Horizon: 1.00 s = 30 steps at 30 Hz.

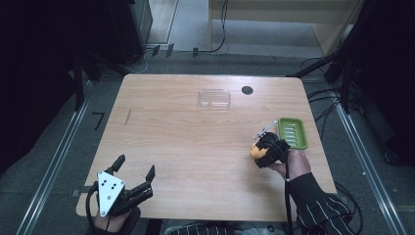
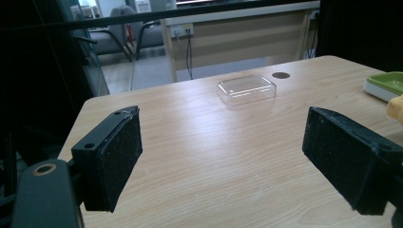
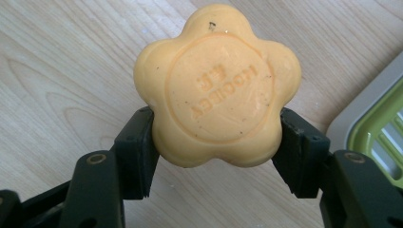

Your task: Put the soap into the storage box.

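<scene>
Soap (image 3: 217,88): one flower-shaped yellow-orange bar, pinched between the jaws of the right gripper (image 3: 217,142), pads pressed on its two opposite sides, stamped face turned to that gripper's camera. In the high view the soap (image 1: 255,151) sat at the gripper's left tip, near the table's right edge, roughly midway along it.

Key relation: the green soap dish (image 1: 292,132), one, lay just beside the held bar, on the side toward the right edge and slightly toward the far edge; its long axis ran near to far. My reading: a short carry that way would seat the bar.

Right hand (image 1: 293,164) was much the nearer. Left gripper (image 1: 135,170) sat at the near left corner, jaws spread, empty.

Also: one clear plastic lid (image 1: 214,98) near the far edge, one dark round hole (image 1: 247,90) beside it.
</scene>
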Available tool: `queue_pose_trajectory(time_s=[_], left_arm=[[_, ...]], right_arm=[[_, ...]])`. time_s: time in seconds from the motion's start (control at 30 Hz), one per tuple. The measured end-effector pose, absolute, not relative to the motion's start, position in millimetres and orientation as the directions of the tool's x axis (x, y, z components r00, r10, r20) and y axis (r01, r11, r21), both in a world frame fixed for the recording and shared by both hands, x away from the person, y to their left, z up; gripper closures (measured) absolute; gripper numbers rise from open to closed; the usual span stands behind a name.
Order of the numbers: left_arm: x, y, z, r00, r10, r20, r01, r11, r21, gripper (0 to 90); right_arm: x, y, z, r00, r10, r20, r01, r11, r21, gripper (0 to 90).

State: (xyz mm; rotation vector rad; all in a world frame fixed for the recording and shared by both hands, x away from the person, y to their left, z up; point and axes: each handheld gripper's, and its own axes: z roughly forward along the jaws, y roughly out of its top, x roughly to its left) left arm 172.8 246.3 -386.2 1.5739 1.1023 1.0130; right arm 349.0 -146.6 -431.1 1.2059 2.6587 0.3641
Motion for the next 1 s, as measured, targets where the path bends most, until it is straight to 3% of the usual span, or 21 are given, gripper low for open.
queue_pose_trajectory(time_s=[1.0], left_arm=[[173, 246, -386, 0.257, 0.96, 0.111, 0.193, -0.164, 0.967, 13.7]], right_arm=[[363, -175, -420, -0.573, 0.812, -0.114, 0.746, 0.574, 0.338, 39.7]])
